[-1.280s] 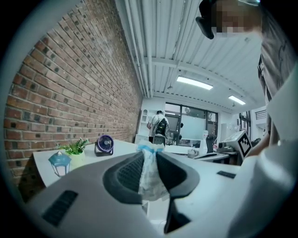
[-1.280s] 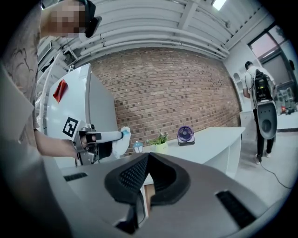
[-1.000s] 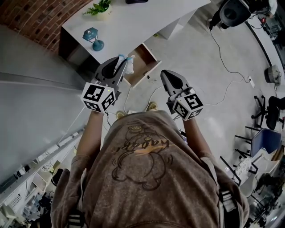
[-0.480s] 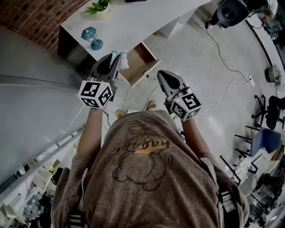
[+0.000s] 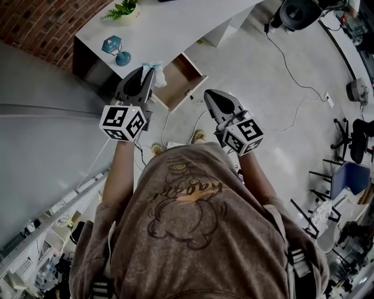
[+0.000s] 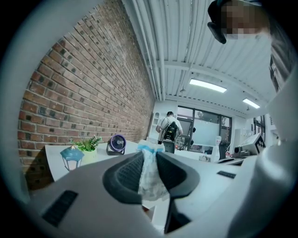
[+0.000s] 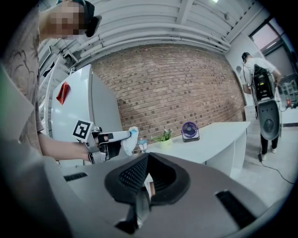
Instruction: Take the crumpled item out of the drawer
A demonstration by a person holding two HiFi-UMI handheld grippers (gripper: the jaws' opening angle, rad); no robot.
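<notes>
Pinching the crumpled wad [image 6: 150, 179] between its two ribbed pads, the left gripper [image 5: 149, 71] holds it up in the air, level with or above the white desk [image 5: 175, 29]. The wad is white with a pale blue edge; whether it is paper or cloth cannot be told. In the head view it hangs clear of the open wooden drawer [image 5: 186, 75], which juts from the desk front below and just beside it, and the part of the drawer that shows looks empty. Judged from this, the taking-out itself is done. What may be left is setting the wad down somewhere, and the drawer is not yet pushed in.

The right gripper [image 5: 213, 97] hangs apart from the left one, pointing a little downward toward the drawer, its pads drawn all but together on nothing.

On the desk's near end stand a small blue lantern [image 5: 112, 45] and a potted plant [image 5: 123, 10], with a little round fan [image 6: 117, 143] further along, so a drop-off there would need to steer round them. Loose cables [image 5: 292, 76] trail over the floor by the drawer, and a person with a backpack [image 6: 170, 130] stands well off.
</notes>
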